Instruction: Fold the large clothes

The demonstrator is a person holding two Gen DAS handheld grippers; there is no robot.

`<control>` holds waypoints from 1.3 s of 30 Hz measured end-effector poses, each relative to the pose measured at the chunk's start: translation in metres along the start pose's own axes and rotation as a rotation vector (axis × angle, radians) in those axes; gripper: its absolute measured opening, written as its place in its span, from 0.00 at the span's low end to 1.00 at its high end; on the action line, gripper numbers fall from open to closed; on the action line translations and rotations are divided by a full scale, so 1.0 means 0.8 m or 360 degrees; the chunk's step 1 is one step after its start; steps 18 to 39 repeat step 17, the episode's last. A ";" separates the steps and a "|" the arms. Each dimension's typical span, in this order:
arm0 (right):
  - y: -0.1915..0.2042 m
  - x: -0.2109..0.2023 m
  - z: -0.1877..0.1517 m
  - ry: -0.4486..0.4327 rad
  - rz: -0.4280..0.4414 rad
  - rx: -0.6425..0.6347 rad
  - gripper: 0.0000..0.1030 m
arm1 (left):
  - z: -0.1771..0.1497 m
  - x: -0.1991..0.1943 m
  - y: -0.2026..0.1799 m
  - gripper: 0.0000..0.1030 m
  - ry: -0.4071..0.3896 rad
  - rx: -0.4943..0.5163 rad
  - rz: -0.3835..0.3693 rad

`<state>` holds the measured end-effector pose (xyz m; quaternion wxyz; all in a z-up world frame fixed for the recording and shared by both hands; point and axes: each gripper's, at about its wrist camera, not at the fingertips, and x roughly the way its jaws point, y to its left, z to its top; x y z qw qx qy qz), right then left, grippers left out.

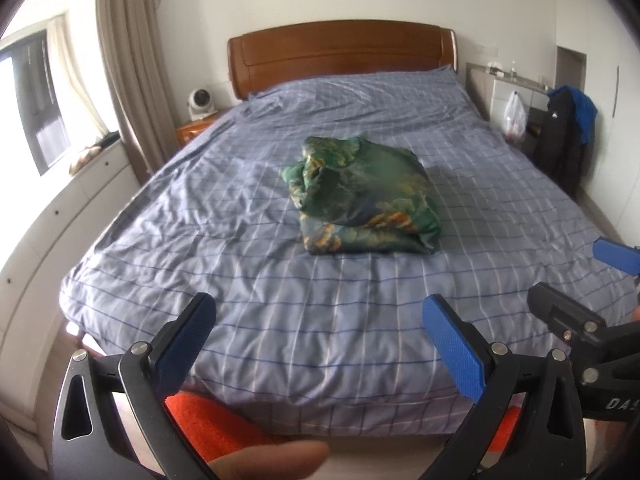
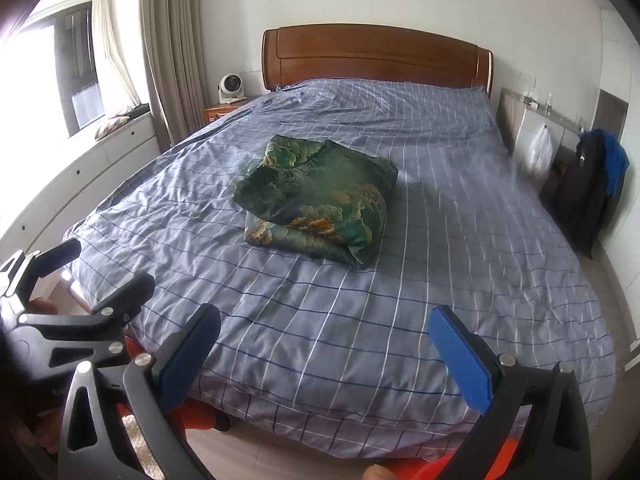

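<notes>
A green patterned garment [image 1: 362,196] lies folded in a thick bundle in the middle of the bed [image 1: 248,248]; it also shows in the right wrist view [image 2: 316,202]. My left gripper [image 1: 320,344] is open and empty, held off the foot of the bed, well short of the bundle. My right gripper [image 2: 326,354] is open and empty, also at the foot of the bed. The right gripper shows at the right edge of the left wrist view [image 1: 580,288], and the left gripper shows at the left edge of the right wrist view [image 2: 92,272].
The bed has a blue checked cover and a wooden headboard [image 1: 340,54]. A nightstand with a small white fan [image 1: 199,104] stands at the left. A cabinet, hanging plastic bag [image 1: 515,114] and dark clothes [image 1: 568,136] are at the right. An orange rug [image 1: 216,428] lies below.
</notes>
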<state>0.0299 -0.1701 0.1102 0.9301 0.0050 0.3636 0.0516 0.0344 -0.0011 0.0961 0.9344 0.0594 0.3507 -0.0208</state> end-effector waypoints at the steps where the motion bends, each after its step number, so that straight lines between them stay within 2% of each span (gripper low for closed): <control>1: 0.001 -0.001 -0.001 0.0000 -0.0017 -0.0014 1.00 | 0.000 0.001 0.001 1.00 0.0003 -0.0003 0.0006; 11: -0.009 0.006 -0.008 0.0018 -0.0169 -0.0022 1.00 | -0.005 0.019 0.011 1.00 0.0064 -0.0075 0.0068; 17: -0.014 0.007 -0.009 0.0025 -0.0165 -0.0013 1.00 | -0.008 0.015 0.010 1.00 0.0037 -0.0060 0.0105; 39: -0.014 0.007 -0.009 0.0025 -0.0165 -0.0013 1.00 | -0.008 0.015 0.010 1.00 0.0037 -0.0060 0.0105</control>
